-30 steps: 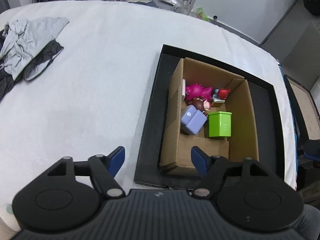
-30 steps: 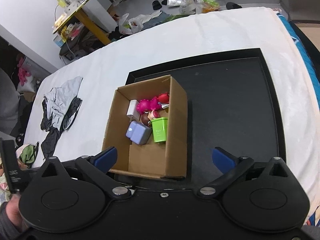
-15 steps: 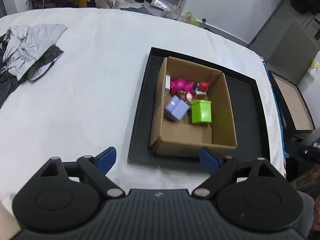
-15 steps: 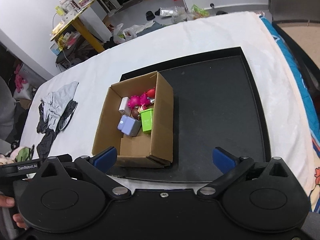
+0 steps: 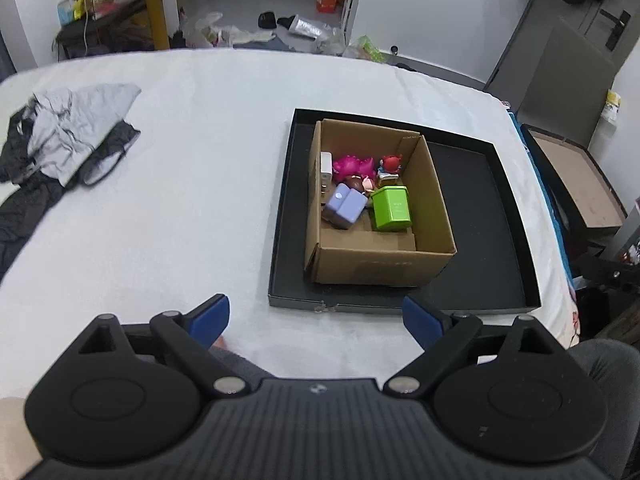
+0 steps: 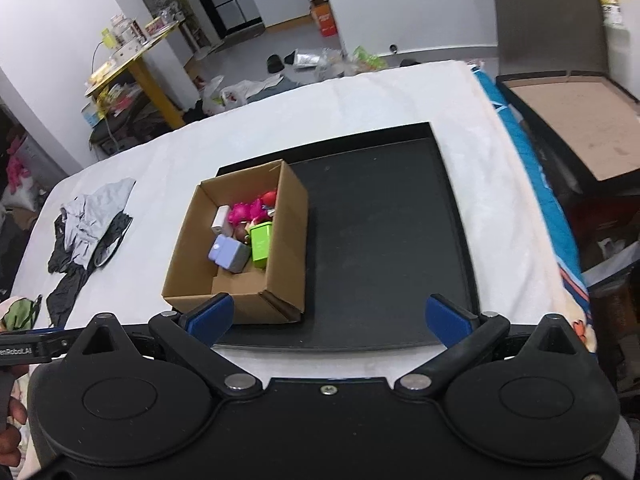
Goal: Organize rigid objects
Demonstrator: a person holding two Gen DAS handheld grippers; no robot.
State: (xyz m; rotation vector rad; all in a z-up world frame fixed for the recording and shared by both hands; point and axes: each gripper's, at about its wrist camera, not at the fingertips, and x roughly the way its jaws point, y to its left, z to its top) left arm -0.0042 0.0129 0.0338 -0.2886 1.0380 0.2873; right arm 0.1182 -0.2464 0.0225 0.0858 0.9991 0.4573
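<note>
Left gripper (image 5: 316, 318): jaws wide, having just been opening, nothing between them, poised above the white bed cover (image 5: 192, 184) near the black tray (image 5: 476, 304). Right gripper (image 6: 330, 314): jaws wide apart, empty, touching nothing. One cardboard box (image 5: 380, 268) stands in the left part of the single tray. Inside the box: one green bin (image 5: 391, 207), one lilac block (image 5: 345, 205), one magenta toy (image 5: 352, 165), one red-haired figure (image 5: 390, 165), one white block (image 5: 326, 163), and one brown-and-pink piece, too small to identify
</note>
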